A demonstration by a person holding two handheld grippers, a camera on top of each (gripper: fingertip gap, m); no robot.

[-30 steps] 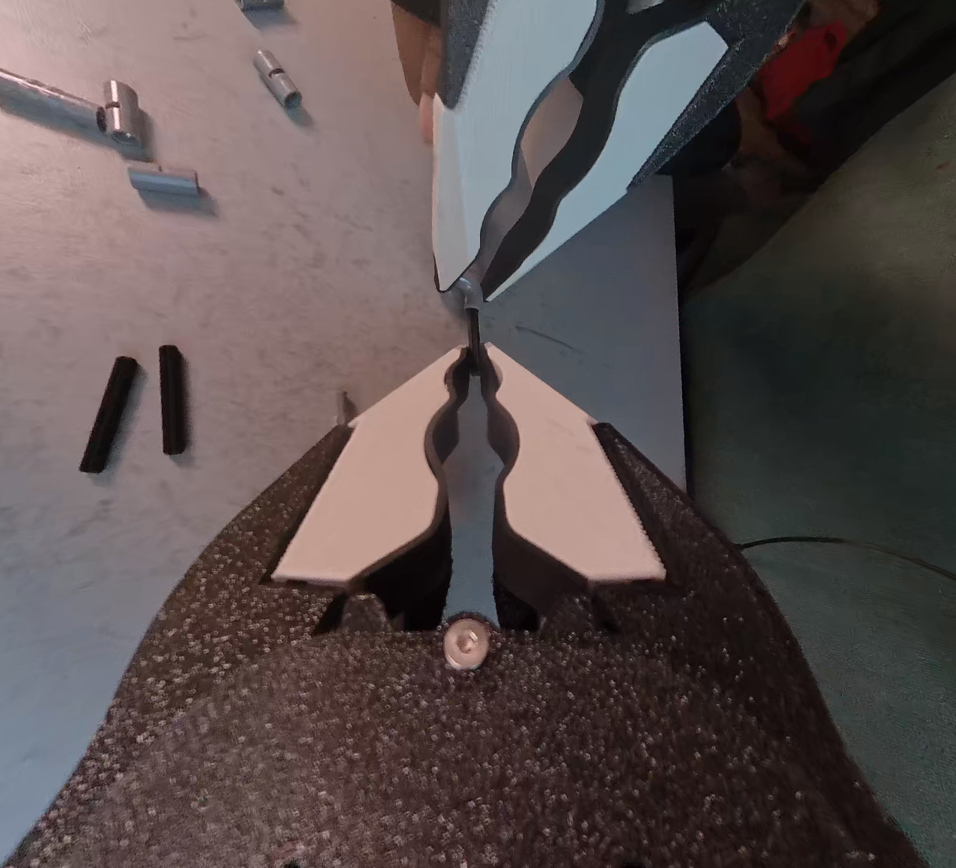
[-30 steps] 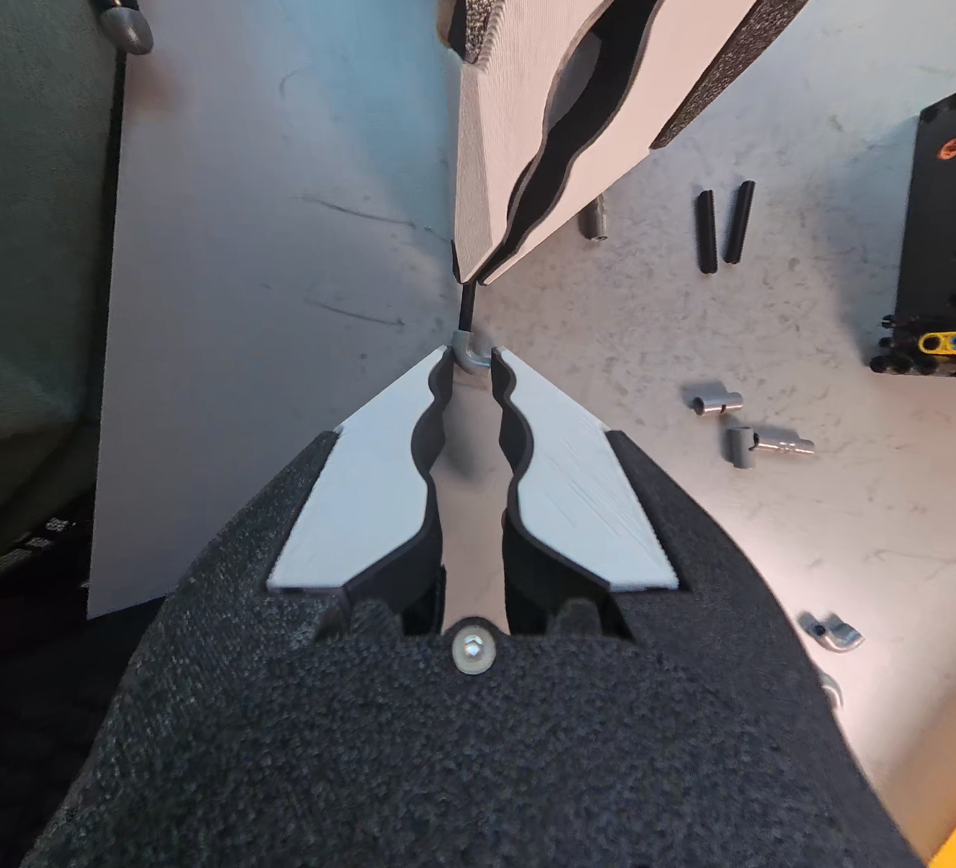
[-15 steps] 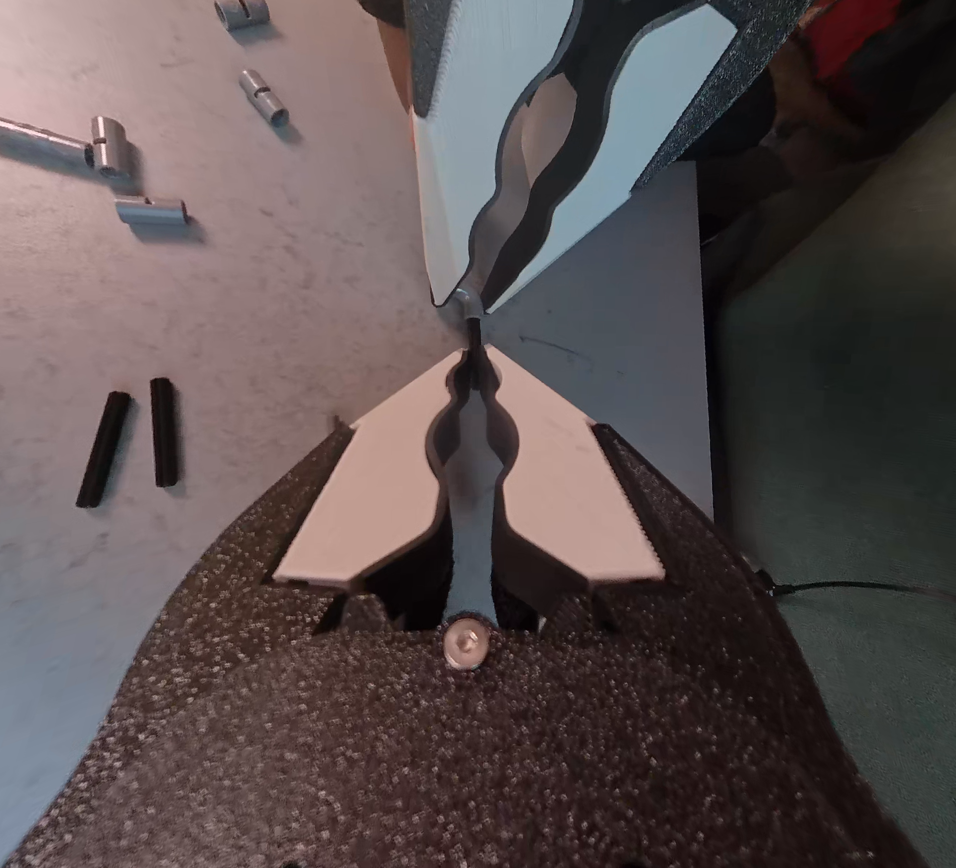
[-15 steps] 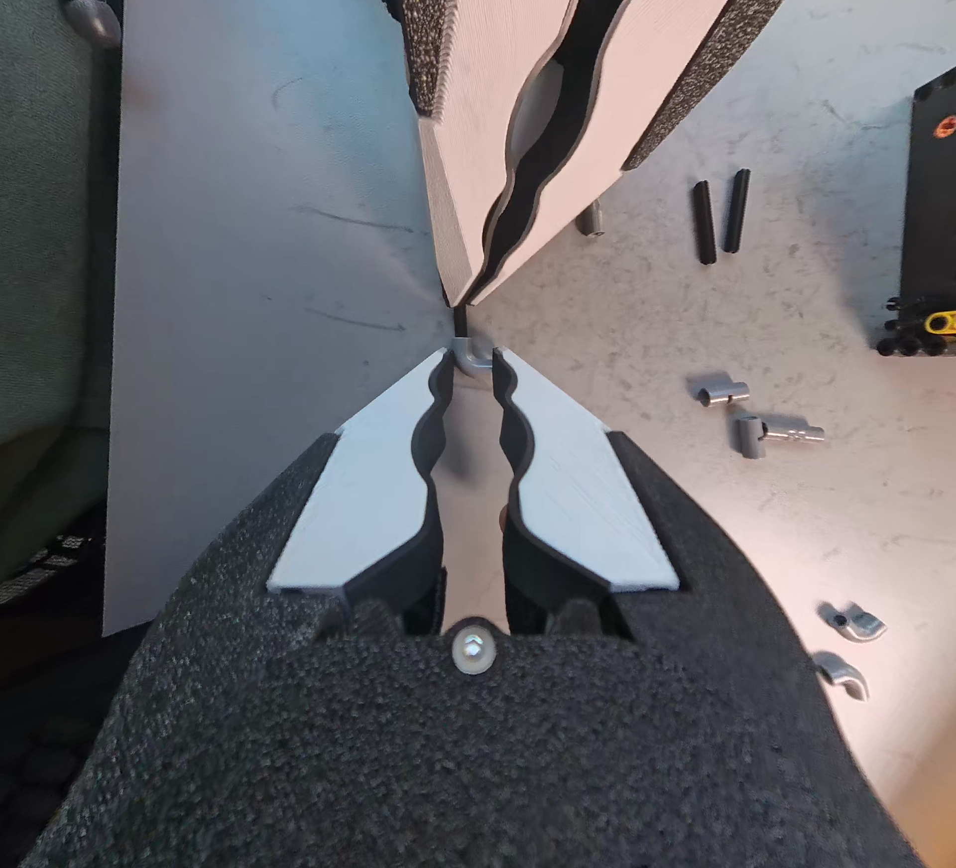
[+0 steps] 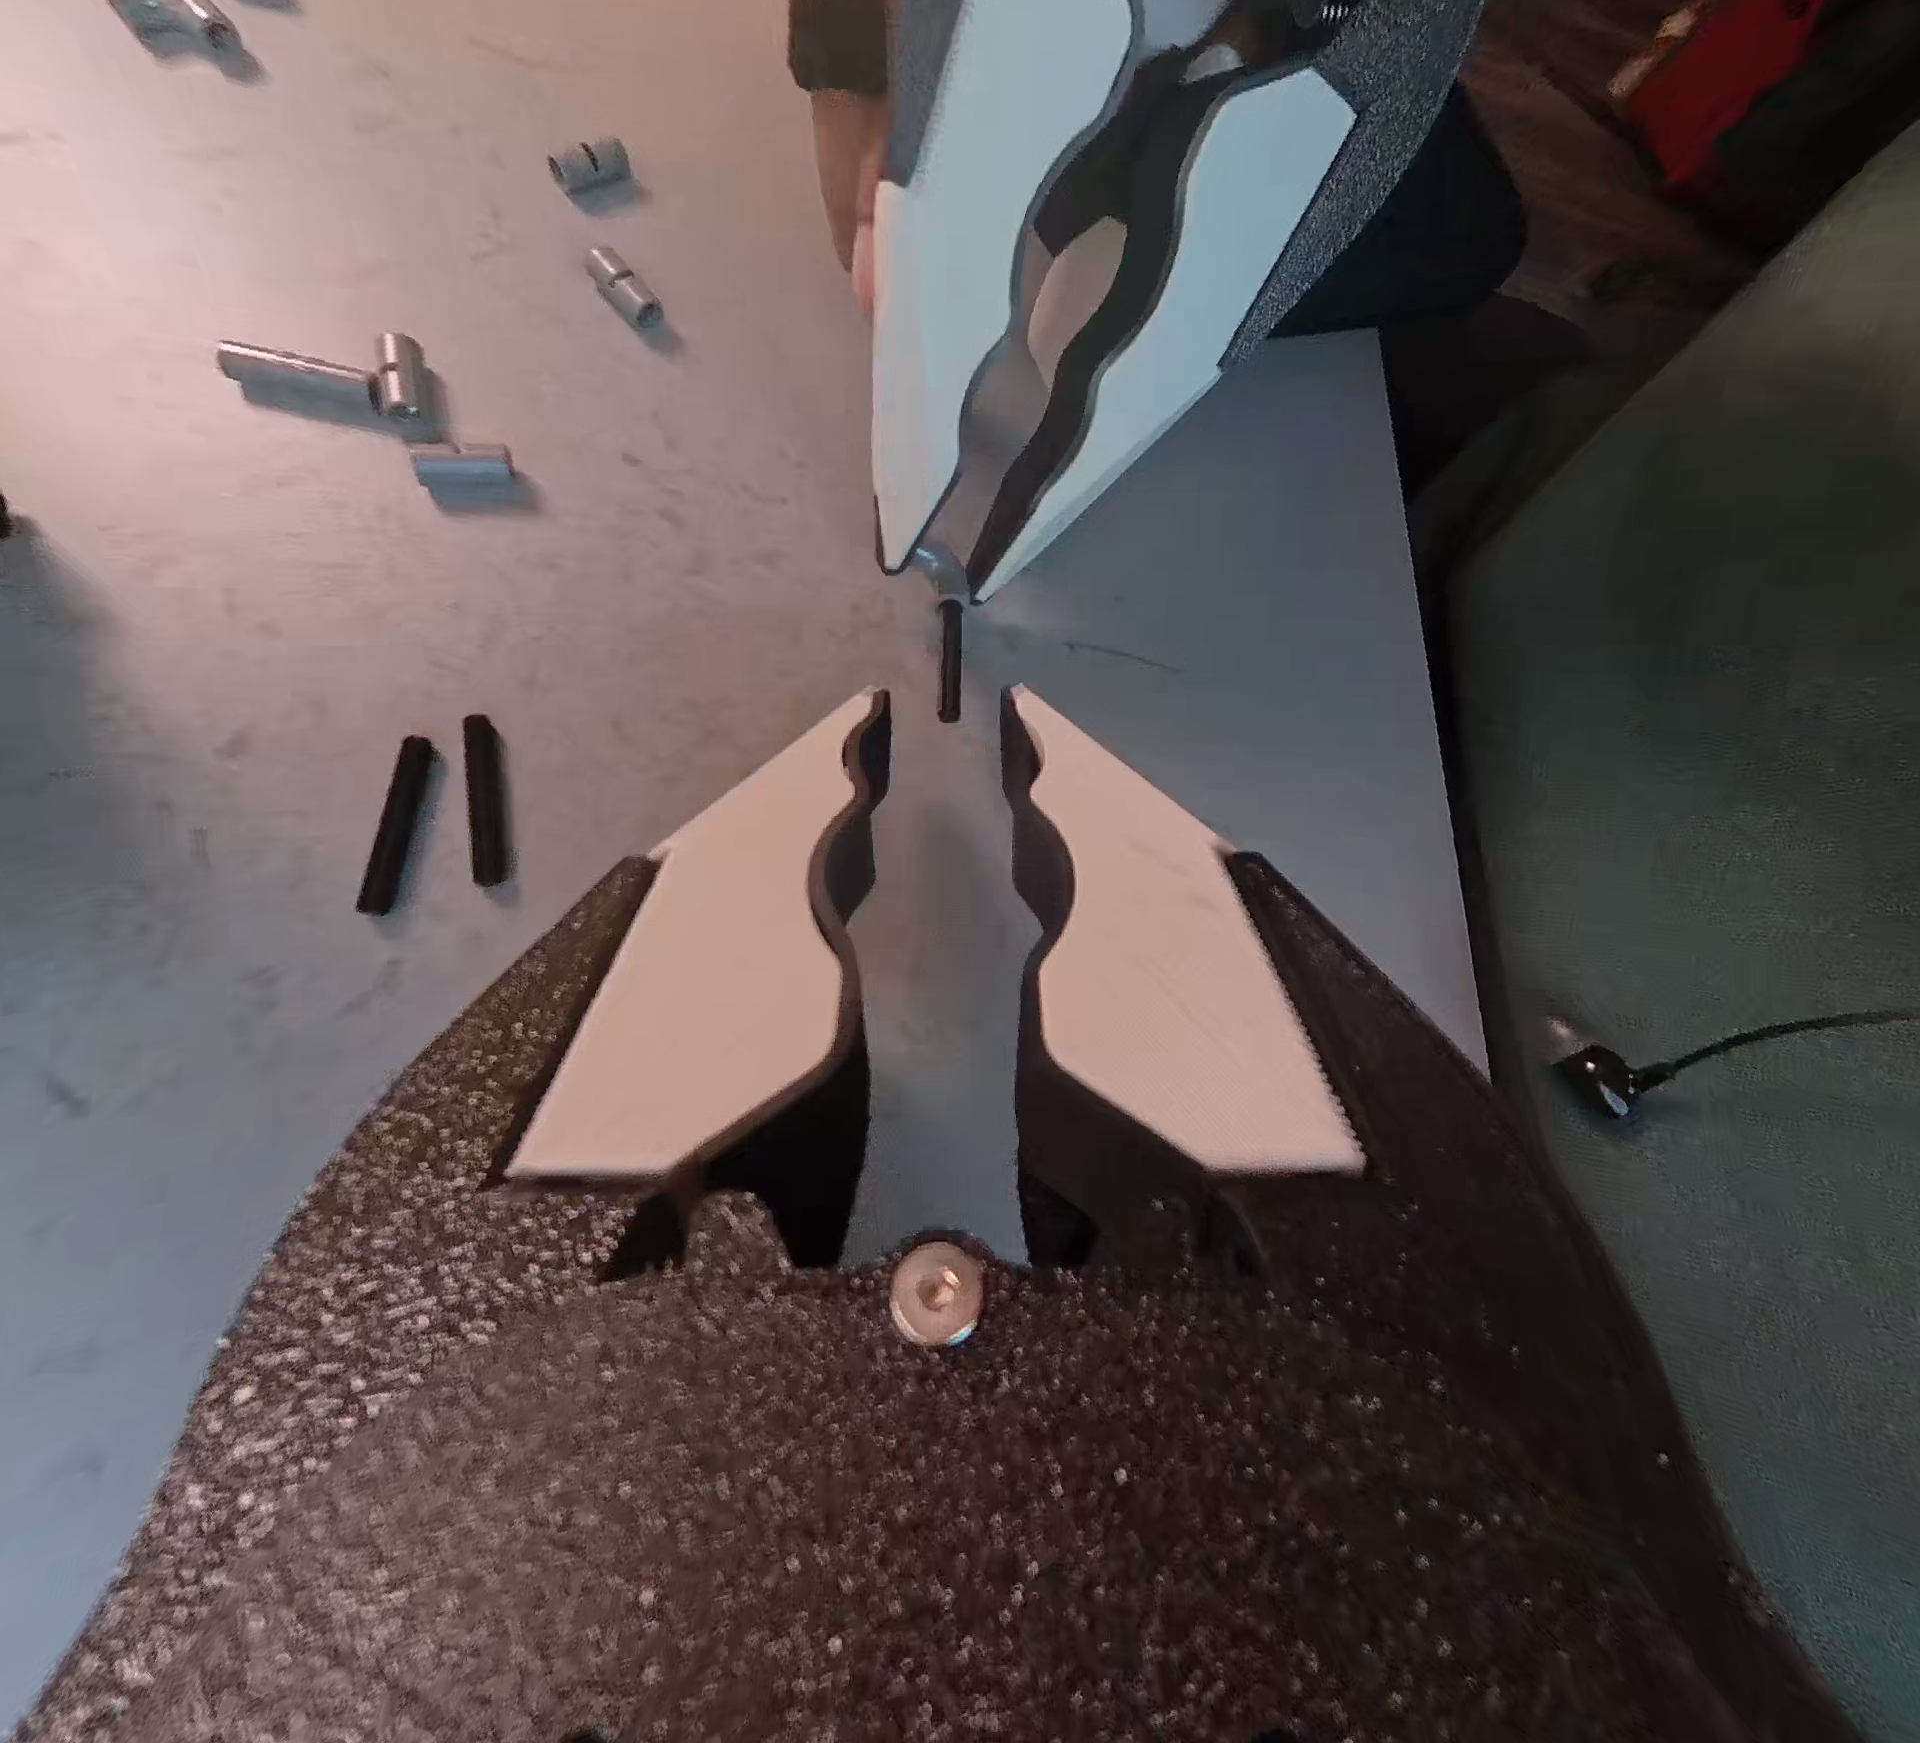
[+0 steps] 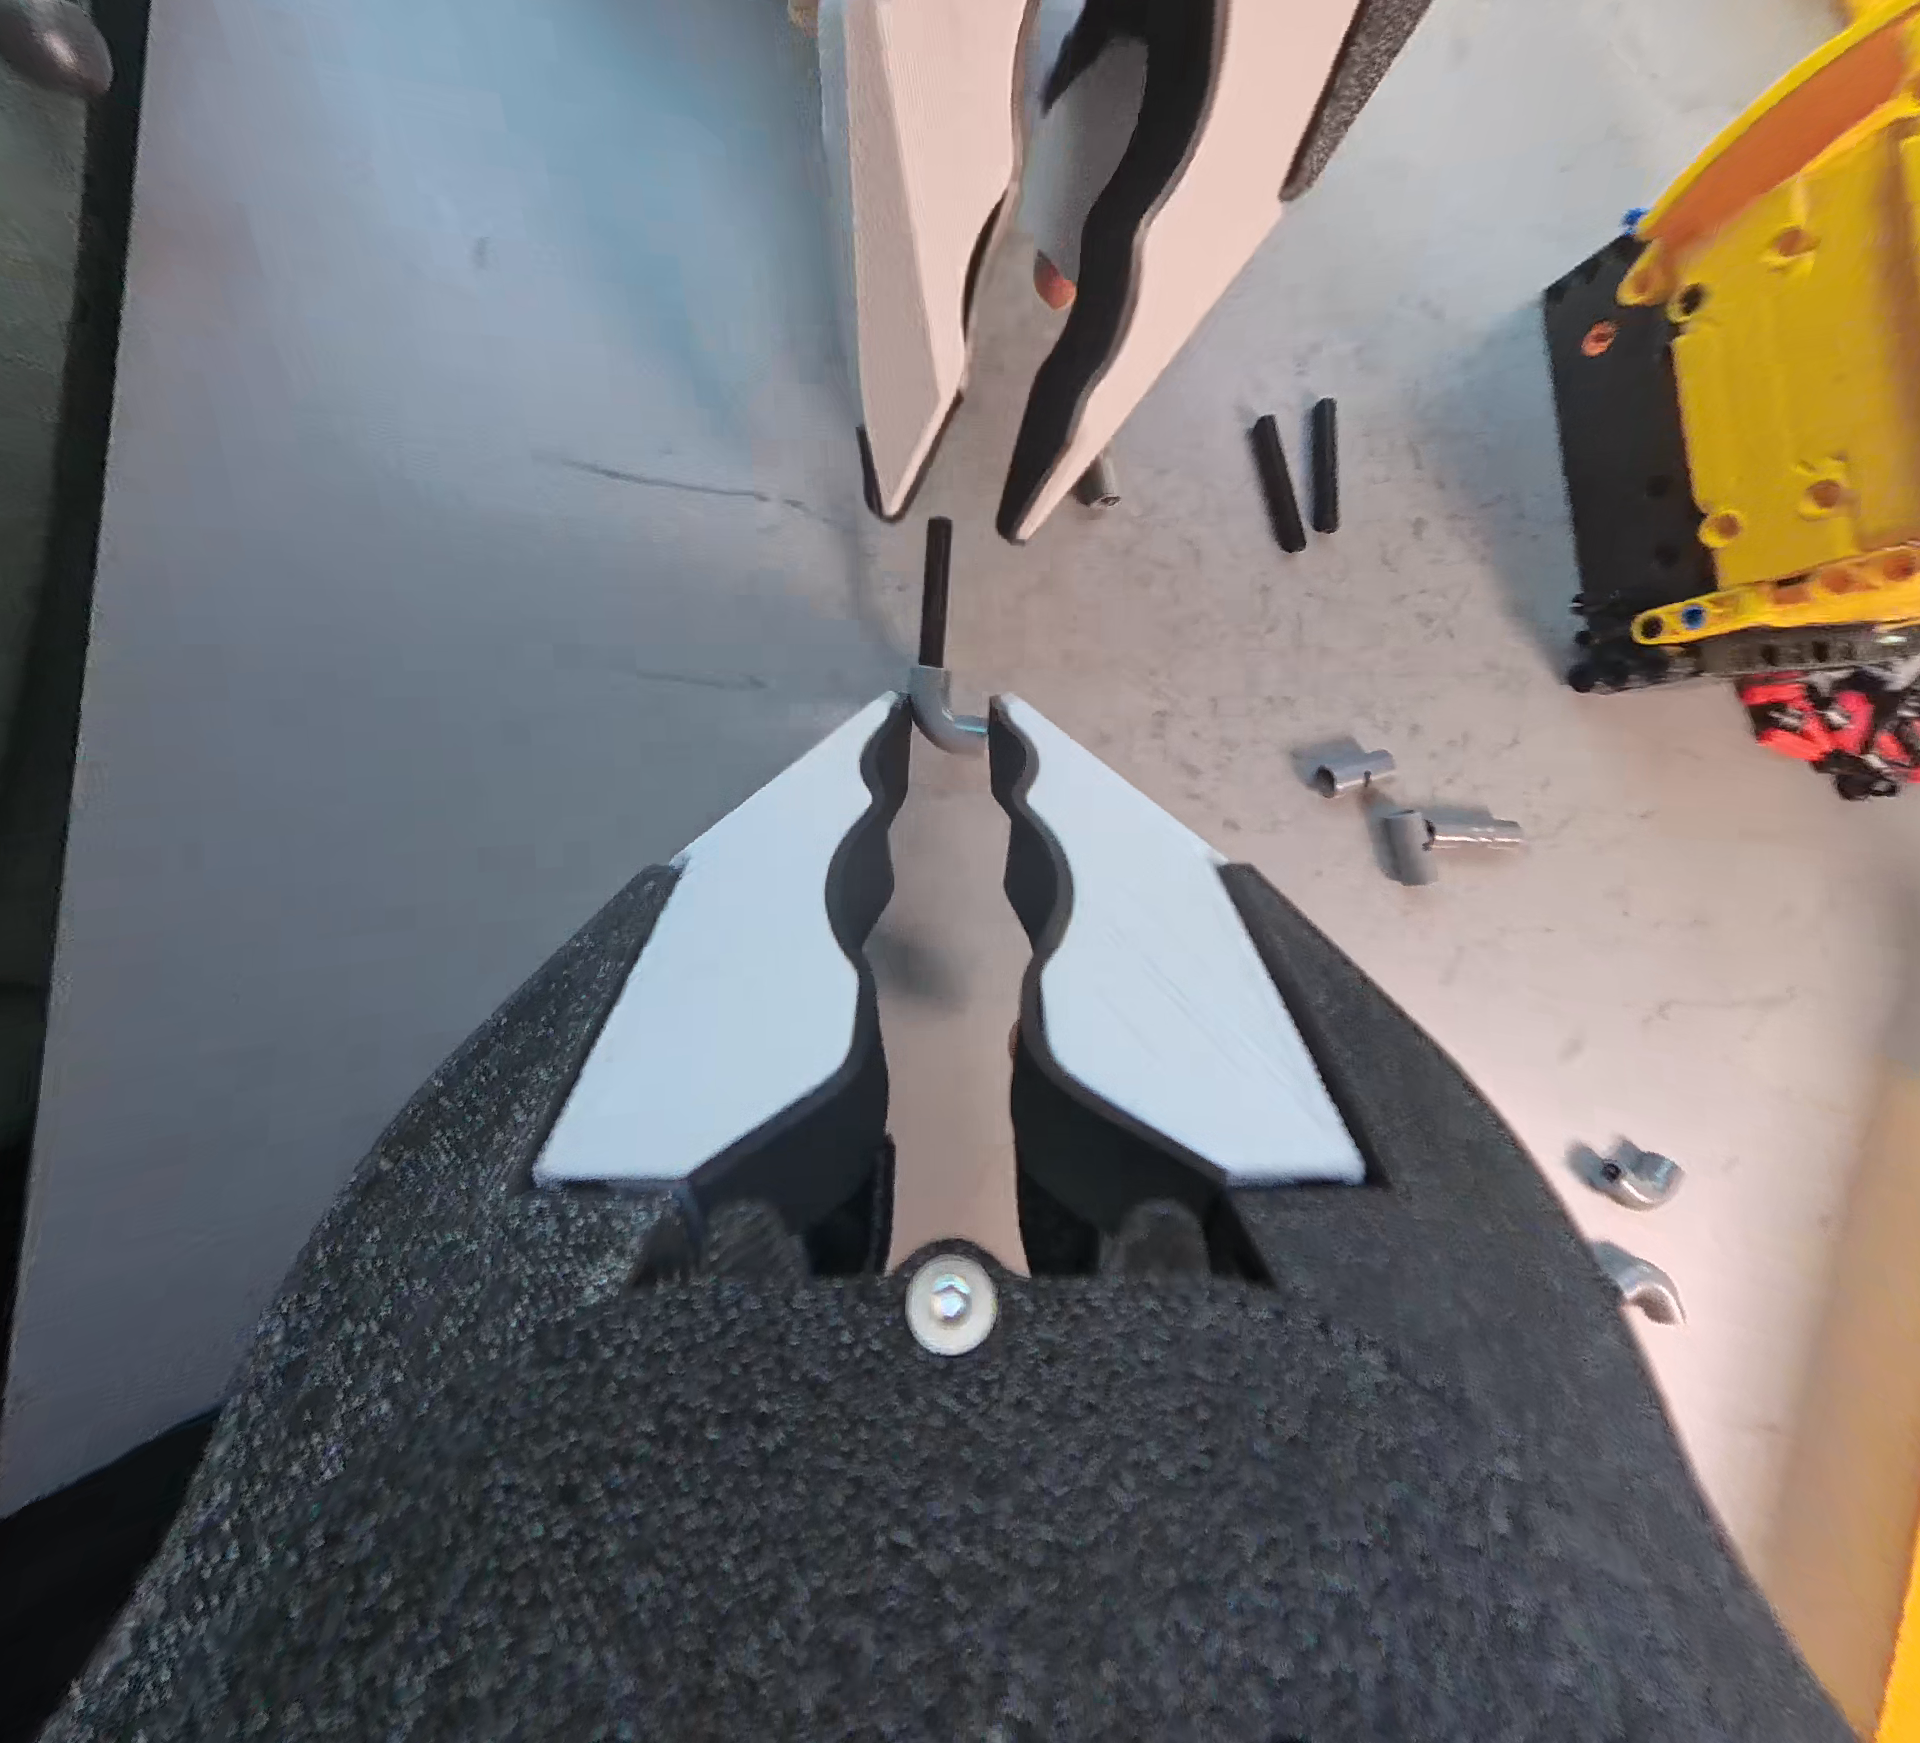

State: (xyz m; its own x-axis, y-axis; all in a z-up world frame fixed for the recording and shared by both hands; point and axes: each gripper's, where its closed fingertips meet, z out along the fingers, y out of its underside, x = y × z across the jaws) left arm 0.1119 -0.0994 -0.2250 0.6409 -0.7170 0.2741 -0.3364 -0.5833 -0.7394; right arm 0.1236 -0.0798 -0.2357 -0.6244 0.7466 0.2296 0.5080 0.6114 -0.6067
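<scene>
My right gripper (image 6: 945, 706) is shut on a small grey elbow connector (image 6: 943, 719). A short black axle (image 6: 933, 592) sticks out of the connector, pointing away from my right gripper. My left gripper (image 5: 945, 696) is open, its fingertips on either side of the axle's free end (image 5: 948, 677) without touching it. In the left wrist view the right gripper (image 5: 935, 576) pinches the elbow connector (image 5: 938, 566) just above the axle. In the right wrist view the left gripper (image 6: 948, 521) stands open above the axle tip.
On the pale table (image 5: 675, 550) lie two loose black axles (image 5: 436, 810), several grey connectors (image 5: 395, 374) and two curved grey pieces (image 5: 177, 10). A yellow and black brick-built model (image 6: 1766, 405) stands at the right. The table edge and a cable (image 5: 1600, 1080) lie to the right. The grippers are tip to tip, or close to it.
My left gripper has opened, let go of the black axle and drawn back a little. The axle stays in the elbow connector held by my right gripper.
</scene>
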